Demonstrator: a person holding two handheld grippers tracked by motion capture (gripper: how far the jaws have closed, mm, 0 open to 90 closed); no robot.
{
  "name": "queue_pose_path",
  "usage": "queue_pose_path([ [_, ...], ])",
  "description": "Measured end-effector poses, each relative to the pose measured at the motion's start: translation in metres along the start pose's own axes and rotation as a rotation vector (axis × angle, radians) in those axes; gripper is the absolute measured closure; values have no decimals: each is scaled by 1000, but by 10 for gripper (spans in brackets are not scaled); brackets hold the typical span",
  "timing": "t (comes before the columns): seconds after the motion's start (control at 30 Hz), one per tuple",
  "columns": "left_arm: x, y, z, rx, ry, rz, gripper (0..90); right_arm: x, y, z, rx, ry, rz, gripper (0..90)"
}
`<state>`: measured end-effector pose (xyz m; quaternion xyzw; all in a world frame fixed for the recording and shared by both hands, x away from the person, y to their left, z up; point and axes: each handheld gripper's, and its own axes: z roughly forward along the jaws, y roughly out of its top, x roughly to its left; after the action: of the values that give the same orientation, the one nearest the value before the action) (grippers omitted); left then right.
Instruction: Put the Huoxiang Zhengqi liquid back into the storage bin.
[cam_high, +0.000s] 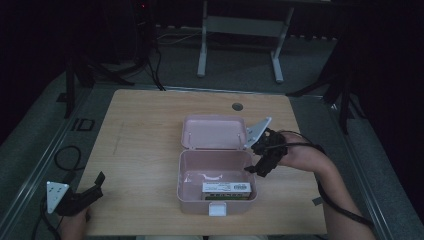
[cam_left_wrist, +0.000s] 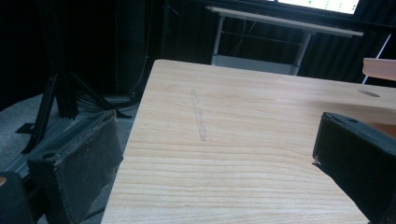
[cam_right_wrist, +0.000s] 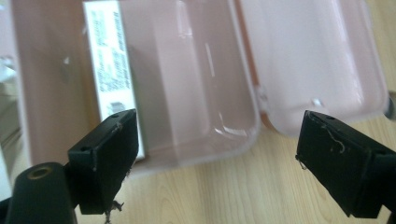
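At about eight o'clock on the wooden counter, the left gripper rested at the near left corner in the person's left hand, its jaws released and spread wide with nothing between them; in the left gripper view only bare wood lay between the two black pads. Near the centre of the counter sat a pink box, its lid thrown back flat toward twelve o'clock and joined to the tray by the hinge. Inside the tray, against the wall at six o'clock, lay a white carton with printed text and a green edge. At about three o'clock of the box, the right gripper hovered just beside the tray's right rim, held in the person's right hand. Its jaws stood released and wide apart, grasping nothing; in the right gripper view the box's rim and the carton lay beyond the pads, apart from them.
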<state>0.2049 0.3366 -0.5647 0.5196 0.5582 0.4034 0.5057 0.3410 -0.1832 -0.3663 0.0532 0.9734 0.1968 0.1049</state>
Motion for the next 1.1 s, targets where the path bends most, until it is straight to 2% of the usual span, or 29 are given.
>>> queue_pose_path([
  [0.17, 0, 0, 0, 2, 1, 2, 12, -5, -19, -3, -23, -43, 37, 124],
  [0.23, 0, 0, 0, 0, -1, 0, 12, -8, -33, -4, -29, -59, 60, 125],
  [0.4, 0, 0, 0, 0, -3, -2, 11, -10, -58, 4, -31, -63, 110, 125],
  [0.53, 0, 0, 0, 0, -3, -1, 12, -10, -78, 19, -40, -66, 155, 125],
  [0.67, 0, 0, 0, -1, -3, -1, 12, -11, -97, 39, -65, -102, 210, 125],
  [0.8, 0, 0, 0, -1, -3, -2, 12, -12, -117, 61, -101, -159, 286, 125],
  [0.9, 0, 0, 0, 0, -3, -2, 12, -12, -130, 74, -149, -199, 350, 125],
  [0.93, 0, 0, 0, 0, -3, -2, 12, -12, -134, 78, -163, -218, 366, 125],
  [0.97, 0, 0, 0, 0, -3, -2, 12, -12, -134, 78, -163, -218, 366, 125],
  [1.03, 1, 0, 0, -1, -4, -2, 12, -10, -147, 91, -203, -252, 412, 125],
  [1.1, 0, 0, 0, -1, -3, -2, 11, -8, -153, 96, -219, -265, 434, 125],
])
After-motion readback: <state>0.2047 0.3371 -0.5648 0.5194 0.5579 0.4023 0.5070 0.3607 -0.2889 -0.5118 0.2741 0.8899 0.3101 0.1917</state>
